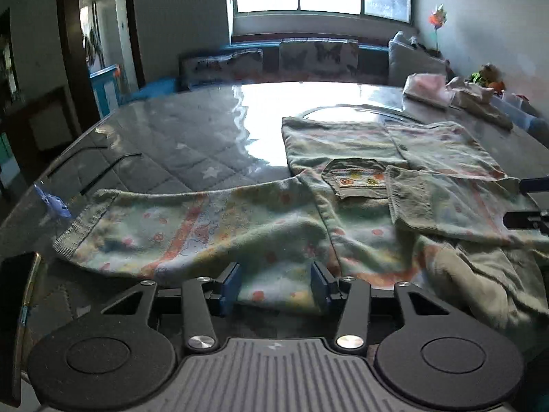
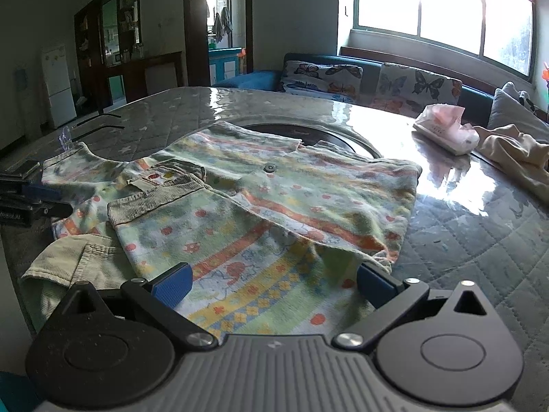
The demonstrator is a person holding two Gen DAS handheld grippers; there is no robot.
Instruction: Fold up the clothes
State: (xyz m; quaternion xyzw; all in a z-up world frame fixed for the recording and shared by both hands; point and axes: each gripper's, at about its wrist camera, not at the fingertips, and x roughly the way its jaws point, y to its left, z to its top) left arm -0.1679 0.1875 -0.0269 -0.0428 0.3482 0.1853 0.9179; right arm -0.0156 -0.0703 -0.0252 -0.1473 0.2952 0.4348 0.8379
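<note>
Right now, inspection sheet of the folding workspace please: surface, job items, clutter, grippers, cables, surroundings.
Surface: table under a quilted star-print cover with glossy clear overlay, strong window glare.
Job's things: patterned shirt lying flat, partly folded, one sleeve still spread out.
Clutter: pink tissue pack, beige garment at the far edge, phone near the left gripper.
Grippers: left gripper open, over the shirt's near edge; right gripper open wide, shirt fabric between the pads, not pinched.
Cables: nothing seen.
Surroundings: window, butterfly-cushion sofa, white fridge.
</note>
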